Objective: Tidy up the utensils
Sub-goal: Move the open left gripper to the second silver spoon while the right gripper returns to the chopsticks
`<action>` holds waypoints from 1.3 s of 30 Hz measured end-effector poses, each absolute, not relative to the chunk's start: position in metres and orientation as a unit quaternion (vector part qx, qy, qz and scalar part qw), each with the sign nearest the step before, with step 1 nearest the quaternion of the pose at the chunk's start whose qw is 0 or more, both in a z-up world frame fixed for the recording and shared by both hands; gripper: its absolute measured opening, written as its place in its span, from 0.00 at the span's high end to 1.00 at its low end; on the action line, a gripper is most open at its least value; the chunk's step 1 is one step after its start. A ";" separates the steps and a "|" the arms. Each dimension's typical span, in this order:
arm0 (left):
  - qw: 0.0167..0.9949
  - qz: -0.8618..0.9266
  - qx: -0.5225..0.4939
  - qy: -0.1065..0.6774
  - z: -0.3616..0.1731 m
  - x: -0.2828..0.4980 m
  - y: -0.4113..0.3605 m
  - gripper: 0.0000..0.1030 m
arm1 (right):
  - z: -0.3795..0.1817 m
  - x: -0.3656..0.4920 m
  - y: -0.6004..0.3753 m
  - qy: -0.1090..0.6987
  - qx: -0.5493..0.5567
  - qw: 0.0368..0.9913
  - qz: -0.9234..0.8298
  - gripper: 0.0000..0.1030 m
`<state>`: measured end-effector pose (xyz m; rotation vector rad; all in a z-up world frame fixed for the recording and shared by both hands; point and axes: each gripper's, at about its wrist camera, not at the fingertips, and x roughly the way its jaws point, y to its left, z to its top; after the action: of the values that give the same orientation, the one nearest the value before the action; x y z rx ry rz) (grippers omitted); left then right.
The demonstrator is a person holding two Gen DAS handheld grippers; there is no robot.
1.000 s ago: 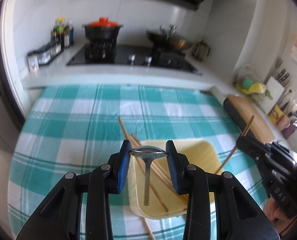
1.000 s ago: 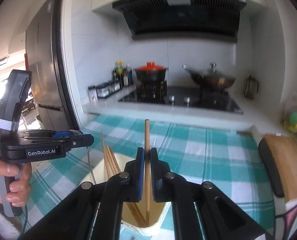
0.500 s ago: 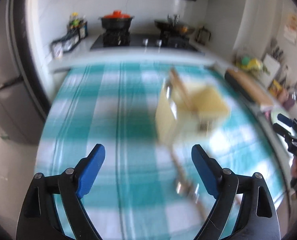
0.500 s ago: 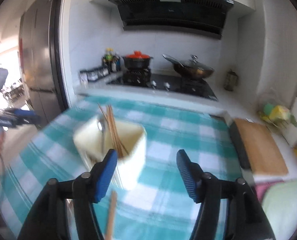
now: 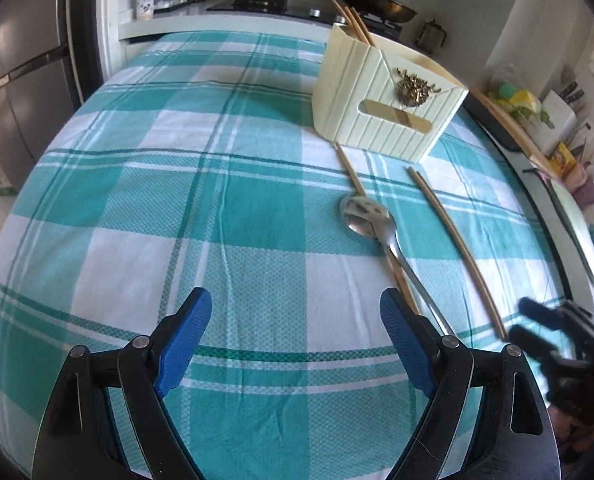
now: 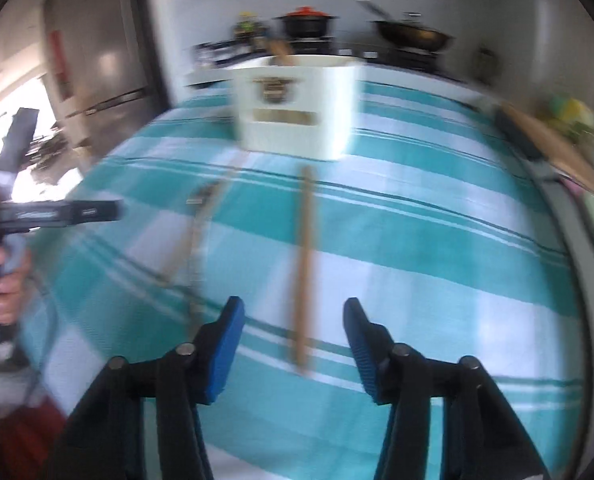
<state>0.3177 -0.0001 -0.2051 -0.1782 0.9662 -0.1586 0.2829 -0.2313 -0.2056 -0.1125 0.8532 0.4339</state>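
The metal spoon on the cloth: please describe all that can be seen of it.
The spoon looks like shiny steel, with an oval bowl and a long thin handle. It lies flat on the checked cloth, bowl toward the cream holder, handle toward the camera. It lies against a chopstick. No gripper touches it.

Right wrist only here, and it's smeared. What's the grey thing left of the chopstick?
Observer: A metal spoon, bowl toward the holder, flat on the cloth.
Operator: Anything under it?
Observer: Yes, a second chopstick; the spoon's handle lies across it.
Operator: Left gripper holding anything?
Observer: No. The left gripper is open and empty, above bare cloth.
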 end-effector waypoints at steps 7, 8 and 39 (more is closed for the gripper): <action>0.878 -0.074 -0.087 0.464 -0.207 0.303 0.011 0.16 | -0.238 0.330 -0.169 0.461 -0.075 0.845 0.261 0.83; 0.878 -0.073 -0.088 0.465 -0.208 0.301 0.014 0.16 | -0.245 0.335 -0.165 0.474 -0.078 0.838 0.259 0.92; 0.871 -0.095 -0.080 0.475 -0.219 0.304 -0.018 0.16 | -0.221 0.266 -0.208 0.396 -0.043 0.887 0.233 0.65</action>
<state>0.3041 -0.0184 -0.2195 -0.1676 0.9935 -0.1994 0.2659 -0.2078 -0.2211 -0.0893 0.8224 0.4834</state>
